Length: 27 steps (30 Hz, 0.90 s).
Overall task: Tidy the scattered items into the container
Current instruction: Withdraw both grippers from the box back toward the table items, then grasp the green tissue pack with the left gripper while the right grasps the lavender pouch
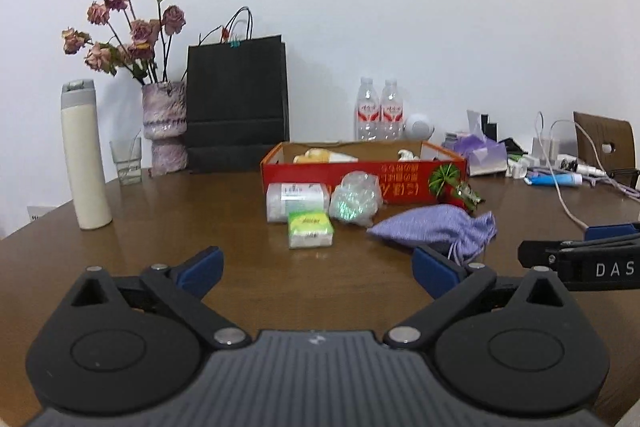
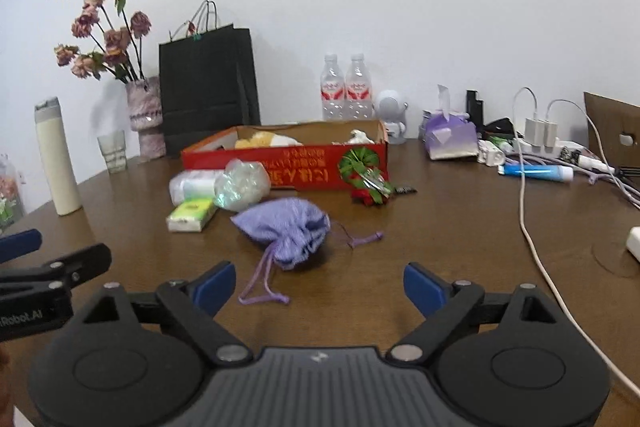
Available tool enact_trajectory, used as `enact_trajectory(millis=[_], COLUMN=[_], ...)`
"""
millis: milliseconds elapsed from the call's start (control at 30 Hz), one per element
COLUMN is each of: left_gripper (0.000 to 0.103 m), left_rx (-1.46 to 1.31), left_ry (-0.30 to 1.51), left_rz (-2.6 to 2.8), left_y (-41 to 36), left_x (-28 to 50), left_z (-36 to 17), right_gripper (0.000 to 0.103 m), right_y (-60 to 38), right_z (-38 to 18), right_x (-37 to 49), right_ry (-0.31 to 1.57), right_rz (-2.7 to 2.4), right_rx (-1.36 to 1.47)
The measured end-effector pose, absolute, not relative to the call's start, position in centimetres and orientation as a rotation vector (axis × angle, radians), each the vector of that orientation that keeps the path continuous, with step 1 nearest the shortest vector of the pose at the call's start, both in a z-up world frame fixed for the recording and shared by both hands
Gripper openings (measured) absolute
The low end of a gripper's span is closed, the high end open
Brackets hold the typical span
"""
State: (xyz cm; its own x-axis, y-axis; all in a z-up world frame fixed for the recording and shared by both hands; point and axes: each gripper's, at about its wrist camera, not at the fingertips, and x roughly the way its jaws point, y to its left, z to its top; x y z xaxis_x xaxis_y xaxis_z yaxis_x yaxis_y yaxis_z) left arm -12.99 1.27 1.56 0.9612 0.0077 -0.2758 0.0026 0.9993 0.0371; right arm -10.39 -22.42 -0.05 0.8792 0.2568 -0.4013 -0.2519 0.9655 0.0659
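Desk (image 2: pixel 440 227), brown, cluttered. Black bag (image 2: pixel 208 87) and vase (image 2: pixel 145 115) at the back wall. Red box (image 2: pixel 288 167) mid-desk, some items inside. In front of it: purple pouch (image 2: pixel 288 227), tissue pack (image 2: pixel 190 215), foil ball (image 2: pixel 242 185). White cable (image 2: pixel 532 227) runs on the right. Left gripper (image 1: pixel 318 267) and right gripper (image 2: pixel 320 287): jaws wide, empty.

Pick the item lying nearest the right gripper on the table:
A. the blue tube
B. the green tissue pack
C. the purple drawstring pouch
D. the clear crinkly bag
C: in the right wrist view the purple drawstring pouch lies just ahead of the open right gripper, its cord trailing toward the fingers, while the other items sit farther back or off to the side.
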Motion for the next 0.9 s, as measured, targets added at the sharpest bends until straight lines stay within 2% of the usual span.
enact_trajectory(millis=[367,733,900], left_gripper=[0.103,0.102,0.102], left_rx=[0.026,-0.033,-0.026], left_ry=[0.296,0.504,0.542], left_rz=[-0.023,-0.041,-0.061], left_y=[1.8,2.5,2.5], left_x=[-13.9,-9.7,-7.2], left_z=[0.7,0.8,1.7], right_gripper=[0.091,0.091,0.091], right_y=[-22.2,-21.6,-21.8], right_z=[-2.1,-1.7,-1.3], right_x=[-11.7,-9.2,-6.2], right_ry=[0.473,0.561,0.634], right_rz=[0.301,0.306,0.321], right_rx=[0.000,0.031,0.066])
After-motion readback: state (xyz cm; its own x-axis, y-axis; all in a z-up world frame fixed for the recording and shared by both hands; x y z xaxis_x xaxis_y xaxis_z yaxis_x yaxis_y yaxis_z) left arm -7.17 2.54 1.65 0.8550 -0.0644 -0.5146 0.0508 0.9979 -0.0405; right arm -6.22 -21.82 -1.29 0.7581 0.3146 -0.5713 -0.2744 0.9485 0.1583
